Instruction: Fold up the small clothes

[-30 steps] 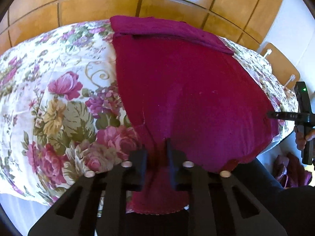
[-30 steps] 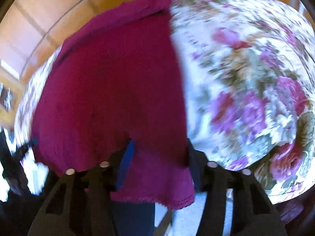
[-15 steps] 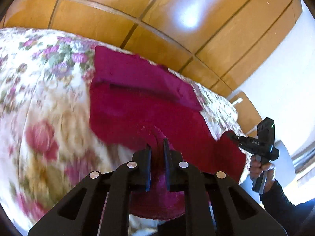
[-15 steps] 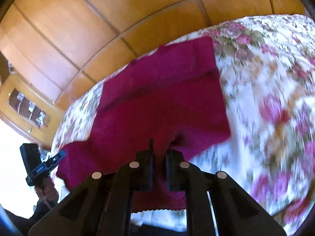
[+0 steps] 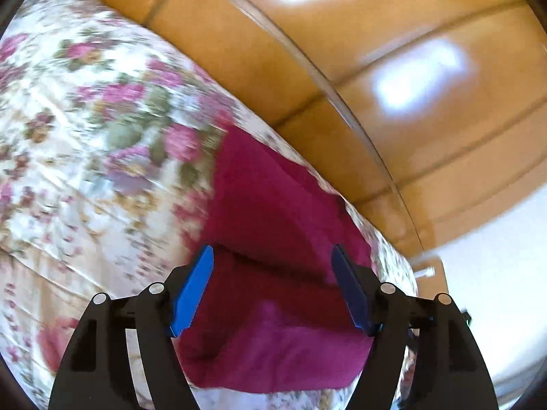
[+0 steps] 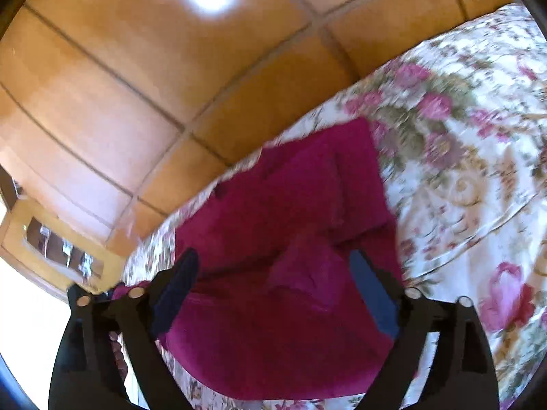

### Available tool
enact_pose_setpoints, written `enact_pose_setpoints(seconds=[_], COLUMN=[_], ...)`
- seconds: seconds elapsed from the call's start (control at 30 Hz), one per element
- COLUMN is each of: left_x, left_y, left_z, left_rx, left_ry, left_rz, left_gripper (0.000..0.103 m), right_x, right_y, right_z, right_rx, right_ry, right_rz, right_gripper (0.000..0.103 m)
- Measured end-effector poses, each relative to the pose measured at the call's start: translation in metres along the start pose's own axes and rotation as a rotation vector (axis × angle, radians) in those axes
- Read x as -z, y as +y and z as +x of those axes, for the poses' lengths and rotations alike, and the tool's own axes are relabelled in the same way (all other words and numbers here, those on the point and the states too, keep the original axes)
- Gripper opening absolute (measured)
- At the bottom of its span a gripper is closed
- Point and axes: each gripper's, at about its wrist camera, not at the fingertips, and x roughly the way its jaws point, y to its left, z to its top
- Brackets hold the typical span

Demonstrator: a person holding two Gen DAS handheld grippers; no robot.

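Note:
A magenta garment (image 5: 270,225) lies folded over itself on the floral bedspread (image 5: 85,143), its near half doubled back over the far half. My left gripper (image 5: 271,256) hovers above it, jaws opening, blue pads (image 5: 193,287) wide apart and clear of the cloth. In the right wrist view the same garment (image 6: 290,239) sits below my right gripper (image 6: 273,263), whose jaws are also opening, with cloth seen beneath the gap but not pinched. Both views are blurred by motion.
A glossy wooden panelled wall (image 5: 376,68) rises behind the bed. A wooden cabinet with a glass front (image 6: 51,246) stands at the left of the right wrist view. The floral bedspread (image 6: 471,157) stretches out to the right of the garment.
Both grippers carried the garment's near edge up and over toward the far edge, then let go. Their jaws have gone from pinched on the cloth to wide apart.

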Motion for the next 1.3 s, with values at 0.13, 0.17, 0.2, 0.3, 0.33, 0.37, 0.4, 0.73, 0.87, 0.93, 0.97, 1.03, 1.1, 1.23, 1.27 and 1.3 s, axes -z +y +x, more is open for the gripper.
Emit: enact_pose_setpoints(seconds=[0.13, 0.17, 0.2, 0.3, 0.33, 0.37, 0.4, 0.73, 0.87, 0.93, 0.97, 1.03, 1.1, 1.23, 1.27, 1.3], left_x=[0.02, 0.032, 0.043, 0.073, 0.082, 0.088, 0.092, 0.087, 0.094, 0.102, 0.108, 0.122, 0.141, 0.166, 0.168, 0.17], left_y=[0.012, 0.013, 0.012, 0.007, 0.004, 0.002, 0.0, 0.009, 0.023, 0.027, 0.029, 0.03, 0.035, 0.041, 0.04, 0.036], left_z=[-0.01, -0.012, -0.013, -0.002, 0.006, 0.011, 0.017, 0.003, -0.025, -0.039, -0.045, -0.055, -0.068, -0.087, -0.089, -0.091], left_rx=[0.003, 0.015, 0.012, -0.04, -0.056, -0.063, -0.074, -0.08, -0.05, -0.03, -0.028, -0.024, -0.019, -0.019, -0.022, -0.045], left_ry=[0.026, 0.048, 0.062, 0.127, 0.159, 0.175, 0.185, 0.174, 0.161, 0.16, 0.163, 0.177, 0.196, 0.23, 0.233, 0.23], left_rz=[0.11, 0.169, 0.22, 0.375, 0.412, 0.434, 0.458, 0.409, 0.359, 0.334, 0.331, 0.325, 0.307, 0.285, 0.298, 0.325], left_gripper=[0.07, 0.07, 0.07, 0.07, 0.07, 0.07, 0.07, 0.011, 0.008, 0.008, 0.008, 0.008, 0.008, 0.007, 0.007, 0.008], right_x=[0.013, 0.022, 0.031, 0.063, 0.071, 0.082, 0.085, 0.088, 0.094, 0.108, 0.108, 0.127, 0.143, 0.162, 0.164, 0.163], right_y=[-0.012, -0.018, -0.022, -0.03, -0.03, -0.032, -0.033, -0.018, -0.008, -0.002, -0.002, -0.001, -0.007, -0.015, -0.015, -0.011], right_z=[-0.014, -0.018, -0.02, -0.012, -0.009, 0.004, 0.009, -0.005, -0.023, -0.04, -0.04, -0.058, -0.068, -0.077, -0.077, -0.078], right_rx=[0.073, 0.096, 0.113, 0.178, 0.192, 0.234, 0.252, 0.265, 0.234, 0.222, 0.222, 0.222, 0.235, 0.239, 0.241, 0.251], right_ry=[0.019, 0.039, 0.061, 0.155, 0.172, 0.198, 0.203, 0.17, 0.153, 0.175, 0.175, 0.209, 0.24, 0.288, 0.294, 0.29], right_rz=[-0.039, -0.054, -0.07, -0.133, -0.146, -0.177, -0.189, -0.212, -0.199, -0.203, -0.203, -0.196, -0.186, -0.173, -0.177, -0.2], right_gripper=[0.092, 0.089, 0.083, 0.069, 0.065, 0.059, 0.056, 0.017, 0.016, 0.016, 0.016, 0.016, 0.016, 0.017, 0.018, 0.022])
